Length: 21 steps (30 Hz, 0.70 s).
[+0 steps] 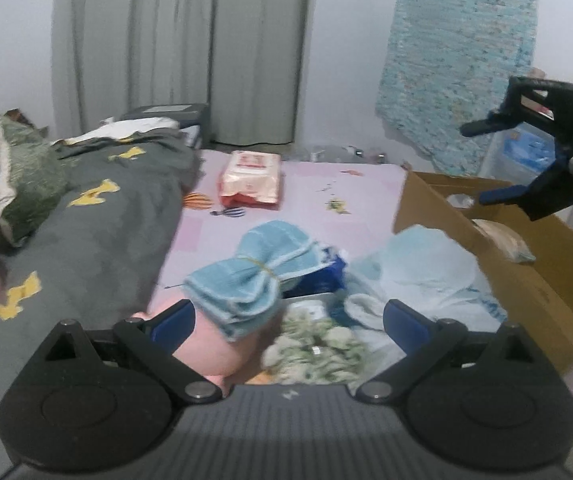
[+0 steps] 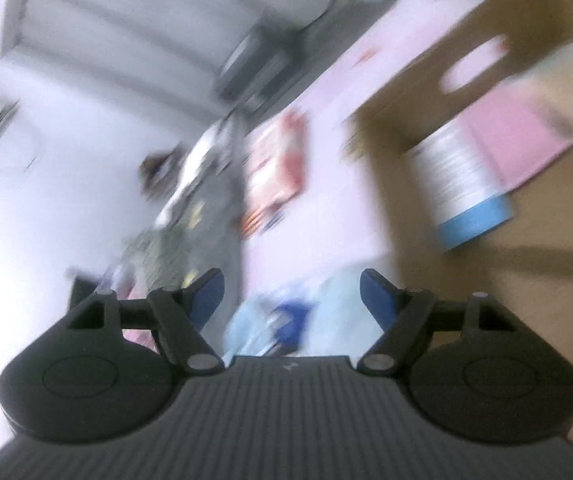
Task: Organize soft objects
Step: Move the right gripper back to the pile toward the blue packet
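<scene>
At the far left a green pillow (image 1: 10, 184) lies on a grey blanket with yellow shapes (image 1: 98, 224), spread along the pink bedsheet (image 1: 310, 188). Further back on the sheet sits a red-and-white soft pack (image 1: 251, 178). Your left gripper (image 1: 288, 326) hangs low over the heap of soft things with its jaws wide apart and nothing between the pads. Just ahead of it a bundle of light blue cloths (image 1: 254, 276), cinched at the middle with a thin band, rests partly on a pink soft item (image 1: 210, 354). Beside that lie a green-and-white patterned cloth (image 1: 318, 350) and a pale blue crumpled cloth (image 1: 422, 264), the latter touching the wall of the cardboard box (image 1: 526, 288). Inside the box you can see a folded beige item (image 1: 502, 240). Your right gripper (image 1: 482, 164) is up above the box's far corner, jaws apart and holding nothing. Its own view is heavily blurred; the box (image 2: 486, 272) fills its right side.
</scene>
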### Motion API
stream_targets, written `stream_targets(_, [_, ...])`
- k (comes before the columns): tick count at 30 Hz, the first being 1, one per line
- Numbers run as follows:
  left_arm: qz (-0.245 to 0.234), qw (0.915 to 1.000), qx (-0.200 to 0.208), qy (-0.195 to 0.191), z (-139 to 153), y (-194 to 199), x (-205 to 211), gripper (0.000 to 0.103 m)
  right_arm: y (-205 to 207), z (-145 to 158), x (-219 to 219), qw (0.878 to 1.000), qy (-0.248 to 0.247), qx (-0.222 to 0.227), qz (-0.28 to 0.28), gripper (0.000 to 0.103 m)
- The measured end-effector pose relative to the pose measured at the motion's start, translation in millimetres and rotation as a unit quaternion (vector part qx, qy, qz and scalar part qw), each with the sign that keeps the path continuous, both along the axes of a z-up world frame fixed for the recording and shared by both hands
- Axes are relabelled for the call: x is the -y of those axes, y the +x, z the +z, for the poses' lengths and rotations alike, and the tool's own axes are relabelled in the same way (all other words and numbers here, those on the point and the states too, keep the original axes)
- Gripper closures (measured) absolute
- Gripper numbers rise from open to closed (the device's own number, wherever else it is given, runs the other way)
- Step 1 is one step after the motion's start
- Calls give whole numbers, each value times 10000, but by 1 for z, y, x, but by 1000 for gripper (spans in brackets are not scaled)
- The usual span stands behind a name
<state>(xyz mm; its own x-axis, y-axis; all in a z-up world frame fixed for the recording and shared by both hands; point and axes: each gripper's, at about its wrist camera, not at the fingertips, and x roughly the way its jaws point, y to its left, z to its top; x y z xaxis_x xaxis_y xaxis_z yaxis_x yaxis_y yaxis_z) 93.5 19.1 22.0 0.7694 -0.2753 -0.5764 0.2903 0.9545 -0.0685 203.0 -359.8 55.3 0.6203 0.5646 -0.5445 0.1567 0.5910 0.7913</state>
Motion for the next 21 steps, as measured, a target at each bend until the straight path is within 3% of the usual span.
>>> stream_targets(8, [310, 9993, 10, 199, -3, 11, -17, 7, 35, -18, -98, 9934, 158, -476, 1030, 28])
stream_targets(17, [-125, 9980, -619, -65, -19, 45, -4, 40, 72, -59, -147, 9811, -77, -1332, 1399, 28])
stream_targets(21, [-79, 9964, -812, -213, -25, 56, -10, 44, 95, -80, -175, 9723, -162, -1640, 1655, 28])
